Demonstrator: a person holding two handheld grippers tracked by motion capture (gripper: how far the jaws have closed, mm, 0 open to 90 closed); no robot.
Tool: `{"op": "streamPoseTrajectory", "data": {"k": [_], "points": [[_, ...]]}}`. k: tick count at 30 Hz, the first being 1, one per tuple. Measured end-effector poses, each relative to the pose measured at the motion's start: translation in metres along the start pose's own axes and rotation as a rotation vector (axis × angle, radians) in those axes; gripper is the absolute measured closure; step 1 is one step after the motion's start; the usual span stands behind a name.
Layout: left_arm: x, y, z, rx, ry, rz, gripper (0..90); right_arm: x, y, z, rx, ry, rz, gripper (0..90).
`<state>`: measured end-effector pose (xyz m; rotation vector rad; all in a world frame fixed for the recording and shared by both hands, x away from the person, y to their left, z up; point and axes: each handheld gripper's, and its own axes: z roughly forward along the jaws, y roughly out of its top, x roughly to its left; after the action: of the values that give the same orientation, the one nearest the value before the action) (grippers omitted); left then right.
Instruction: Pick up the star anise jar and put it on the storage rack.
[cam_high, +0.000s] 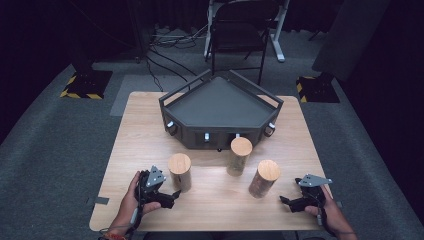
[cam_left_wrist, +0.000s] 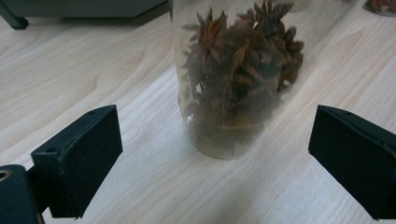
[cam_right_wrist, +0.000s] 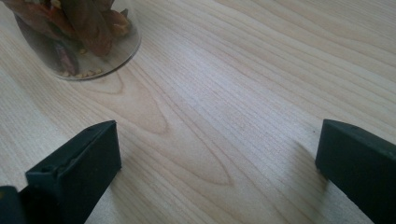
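Glass jar of star anise stands upright on the bench at lower left of the high view, just ahead of the left gripper — jaws spread wide, empty. Likely light, but smooth and breakable; grip mid-body, gently. Right gripper also released, near another jar.

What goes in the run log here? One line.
left gripper open, facing left jar | right gripper open, holding nothing | three jars stand on table

Tray sits at twelve o'clock on the tabletop; three jars before it: nine, centre, three.
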<state>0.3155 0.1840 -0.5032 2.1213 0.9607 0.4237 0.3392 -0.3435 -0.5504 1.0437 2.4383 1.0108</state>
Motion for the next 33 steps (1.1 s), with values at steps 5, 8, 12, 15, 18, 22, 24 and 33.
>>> {"op": "streamPoseTrajectory", "data": {"k": [5,8,12,15,18,22,24,33], "points": [[0.001,0.005,0.001,-0.012,0.000,0.003,2.8,0.000,0.000,0.000,0.000,0.000,0.000,0.0],[0.001,0.009,0.002,-0.016,-0.007,0.005,2.8,0.000,0.000,0.000,0.000,0.000,0.000,0.0],[0.002,0.013,0.004,-0.017,-0.013,0.004,2.8,0.000,0.000,0.000,0.000,0.000,0.000,0.0],[0.002,0.014,0.004,-0.021,-0.021,0.004,3.1,0.000,0.000,0.000,0.000,0.000,0.000,0.0],[0.002,0.017,0.006,-0.026,-0.023,0.005,3.1,0.000,0.000,0.000,0.000,0.000,0.000,0.0],[0.002,0.020,0.007,-0.027,-0.023,0.015,3.1,0.000,0.000,0.000,0.000,0.000,0.000,0.0],[0.002,0.021,0.008,-0.027,-0.025,0.018,3.0,0.000,0.000,0.000,0.000,0.000,-0.001,0.0],[0.000,0.028,0.010,-0.045,-0.029,0.030,3.9,0.000,0.000,0.000,0.000,0.000,0.000,0.0]]}}
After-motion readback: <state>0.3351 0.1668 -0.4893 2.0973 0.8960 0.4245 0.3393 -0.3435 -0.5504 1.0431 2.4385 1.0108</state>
